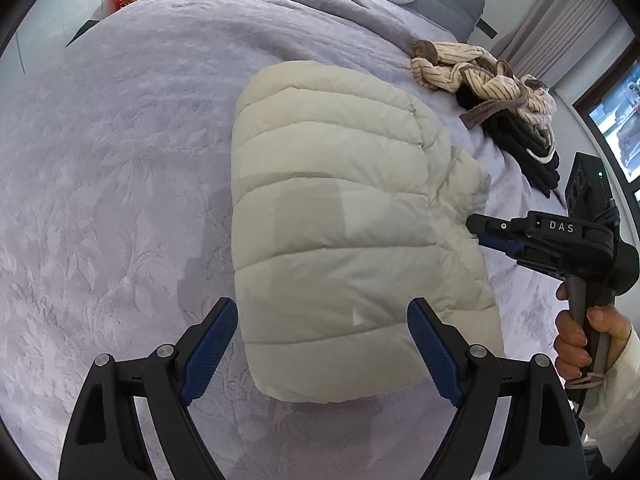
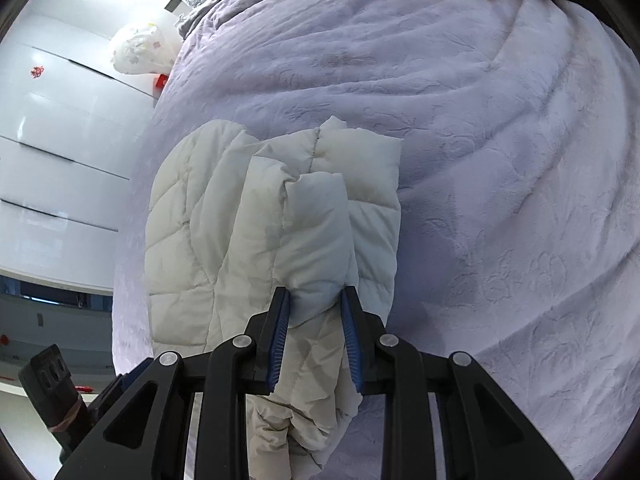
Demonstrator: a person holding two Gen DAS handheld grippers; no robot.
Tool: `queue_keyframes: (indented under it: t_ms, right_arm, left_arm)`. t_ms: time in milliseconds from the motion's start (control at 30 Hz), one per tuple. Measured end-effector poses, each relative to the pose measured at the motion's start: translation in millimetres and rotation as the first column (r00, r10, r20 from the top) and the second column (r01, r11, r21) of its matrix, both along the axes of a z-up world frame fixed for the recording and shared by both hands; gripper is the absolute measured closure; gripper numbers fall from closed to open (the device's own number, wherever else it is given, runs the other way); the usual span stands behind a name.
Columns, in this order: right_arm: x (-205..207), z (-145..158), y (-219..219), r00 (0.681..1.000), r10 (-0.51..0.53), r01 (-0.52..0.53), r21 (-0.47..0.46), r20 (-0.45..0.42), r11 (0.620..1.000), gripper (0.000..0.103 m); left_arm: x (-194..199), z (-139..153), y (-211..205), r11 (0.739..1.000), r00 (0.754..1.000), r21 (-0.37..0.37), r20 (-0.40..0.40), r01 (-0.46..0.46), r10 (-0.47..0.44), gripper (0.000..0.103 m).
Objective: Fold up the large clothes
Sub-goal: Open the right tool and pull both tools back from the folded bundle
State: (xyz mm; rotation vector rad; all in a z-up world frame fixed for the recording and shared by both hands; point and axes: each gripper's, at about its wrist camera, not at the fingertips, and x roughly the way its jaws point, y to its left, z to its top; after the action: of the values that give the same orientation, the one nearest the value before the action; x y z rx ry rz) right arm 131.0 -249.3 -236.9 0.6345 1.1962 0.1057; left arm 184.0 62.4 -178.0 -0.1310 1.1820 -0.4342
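Left gripper (image 1: 322, 344): nearest the lens in the left wrist view, jaws spread wide with nothing between them, hovering above the near end of the puffer jacket.
Puffer jacket (image 1: 332, 216): cream, quilted, lying on the lavender bedspread (image 1: 120, 160) as a long folded bundle, its quilted bands running across it.
Right gripper (image 2: 316, 312): jaws narrowed onto a padded fold of the jacket, blue pads (image 2: 282, 320) pressing it from both sides; in the left wrist view it reaches in from the jacket's right edge.
Right hand (image 1: 580, 340): wrapped round the gripper's handle, pale sleeve at the wrist.
Other clothes: a striped beige garment (image 1: 480, 72) over a dark one (image 1: 532, 152), heaped near the far right bed edge, well apart from the jacket.
Step in hand, as I judge it: carrying the pinched right-side flap or sleeve over the body of the jacket.
Doing it well: keep the pinch deep enough that slippery padding cannot squeeze out; lift the flap clear before sweeping it across; lay it parallel to the long edge.
Left gripper's likely use: press the bundle down so it does not drag.
Risk: puffy fill springing the fold back open.
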Motion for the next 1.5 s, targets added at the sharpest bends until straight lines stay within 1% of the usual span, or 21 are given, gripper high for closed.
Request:
queue_keyframes:
  t_ms: [233,433,500,700,733,767,800,833,967,1033,1067,1100,1133,1167,1233,1267,1300,1333,1433,1467,1500]
  right_arm:
    - [-10,18,3,1.0,0.007,-0.007,0.003,0.007,1.0,0.074]
    - [-17,27,7,1.0,0.007,-0.007,-0.016,-0.002,1.0,0.074]
    - [-19,28,8,1.0,0.003,-0.003,-0.022,-0.016,1.0,0.074]
    - [-34,37,21,0.998,0.006,-0.008,-0.034,-0.063,0.999,0.073]
    - [-36,39,25,0.998,0.009,-0.012,-0.04,-0.069,0.999,0.071]
    - [-39,41,28,0.997,0.012,-0.016,-0.049,-0.074,0.999,0.061]
    - [-42,45,32,0.997,0.014,-0.018,-0.06,-0.076,0.998,0.054]
    - [-45,48,35,0.997,0.014,-0.02,-0.068,-0.075,0.998,0.043]
    - [-57,64,51,0.997,0.03,-0.039,-0.123,-0.07,0.992,0.042]
    - [-62,70,59,0.996,0.036,-0.047,-0.146,-0.079,0.988,0.041]
    - [-65,73,63,0.996,0.038,-0.051,-0.157,-0.084,0.986,0.039]
    - [-68,75,67,0.995,0.039,-0.055,-0.175,-0.092,0.983,0.038]
    - [-70,78,70,0.995,0.039,-0.056,-0.187,-0.095,0.981,0.033]
    - [-74,81,73,0.995,0.037,-0.055,-0.195,-0.094,0.979,0.029]
    - [-80,88,78,0.995,0.035,-0.052,-0.199,-0.09,0.979,0.026]
    - [-83,90,79,0.995,0.034,-0.051,-0.201,-0.089,0.978,0.023]
    - [-86,93,80,0.996,0.031,-0.049,-0.206,-0.088,0.977,0.022]
    - [-87,95,80,0.996,0.028,-0.046,-0.212,-0.088,0.976,0.022]
    - [-91,102,82,0.996,0.02,-0.04,-0.229,-0.088,0.973,0.02]
    - [-93,105,84,0.995,0.024,-0.045,-0.237,-0.092,0.97,0.017]
    - [-94,109,86,0.995,0.029,-0.051,-0.248,-0.093,0.967,0.016]
  left_arm:
    - [0,-3,2,1.0,1.0,0.002,-0.008,0.001,-0.001,0.016]
    - [0,-3,4,1.0,1.0,0.013,-0.021,-0.002,0.003,0.016]
    - [0,-2,4,1.0,1.0,0.025,-0.029,-0.002,0.003,0.016]
    - [-6,9,1,0.995,0.999,0.098,-0.04,0.004,0.0,0.016]
    - [-8,13,1,0.994,0.999,0.106,-0.04,0.005,-0.001,0.016]
    - [-9,15,1,0.994,0.999,0.112,-0.041,0.005,0.0,0.016]
    - [-12,18,2,0.993,0.999,0.122,-0.041,0.003,0.002,0.016]
    - [-14,21,3,0.992,0.999,0.13,-0.039,0.0,0.005,0.016]
    - [-24,34,7,0.988,0.999,0.156,-0.038,-0.015,0.022,0.016]
    - [-29,39,9,0.988,0.999,0.153,-0.037,-0.019,0.025,0.016]
    - [-31,43,9,0.988,0.999,0.157,-0.037,-0.018,0.024,0.016]
    - [-34,46,10,0.987,0.999,0.16,-0.041,-0.016,0.023,0.012]
    - [-35,49,10,0.987,0.999,0.158,-0.043,-0.015,0.022,0.01]
    - [-37,52,11,0.988,0.999,0.155,-0.042,-0.014,0.021,0.01]
    - [-40,59,14,0.987,0.999,0.157,-0.039,-0.015,0.022,0.01]
    - [-42,61,14,0.987,0.999,0.158,-0.04,-0.017,0.024,0.01]
    - [-42,63,14,0.988,0.999,0.156,-0.043,-0.019,0.026,0.01]
    - [-44,65,16,0.988,0.998,0.155,-0.047,-0.021,0.029,0.001]
    - [-49,70,19,0.986,0.998,0.167,-0.05,-0.027,0.036,0.0]
    - [-51,74,20,0.983,0.998,0.18,-0.039,-0.032,0.04,0.0]
    - [-54,79,21,0.98,0.999,0.197,-0.021,-0.036,0.041,0.0]
